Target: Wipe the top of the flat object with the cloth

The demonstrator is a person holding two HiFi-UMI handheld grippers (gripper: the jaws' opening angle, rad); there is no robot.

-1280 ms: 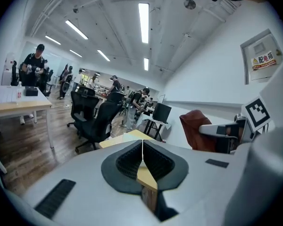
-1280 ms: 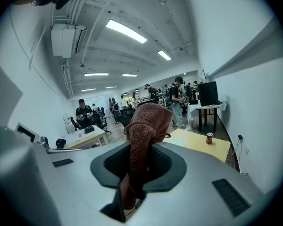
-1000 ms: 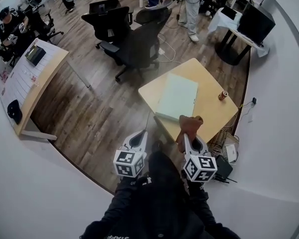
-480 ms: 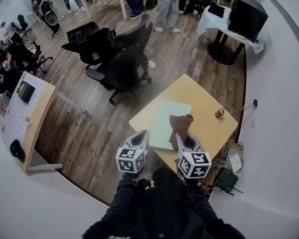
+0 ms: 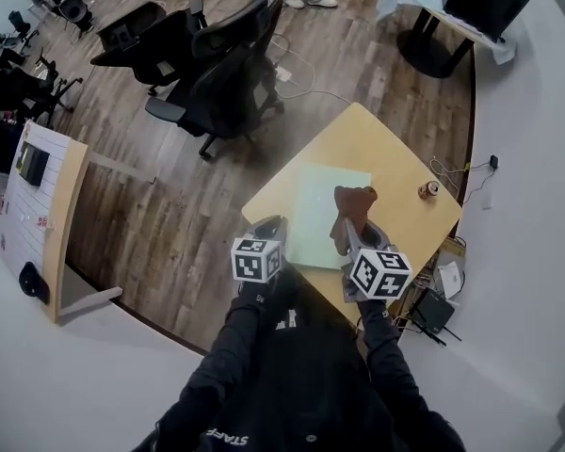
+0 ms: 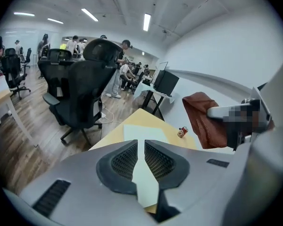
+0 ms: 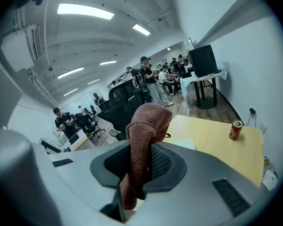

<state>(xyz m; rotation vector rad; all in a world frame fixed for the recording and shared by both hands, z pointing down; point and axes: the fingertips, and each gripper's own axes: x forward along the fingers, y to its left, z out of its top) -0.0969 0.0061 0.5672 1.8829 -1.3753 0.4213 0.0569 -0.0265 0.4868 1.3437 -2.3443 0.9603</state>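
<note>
The right gripper [image 7: 140, 166] is pinching the soft, floppy-looking cloth [image 7: 144, 126] at its bunched middle while the left gripper [image 6: 140, 159] is hovering closed, empty.

So the table [image 5: 391, 153] is a light wood square top, sitting cornerwise to the head view over a wood plank floor. Two things are lying on it. There's a pale green flat object [image 5: 315, 210], a thin rectangle lying flat on the left half and running close to the near edge. Then there's a small red can [image 5: 429, 189] standing upright near the right edge, well apart from it.
</note>
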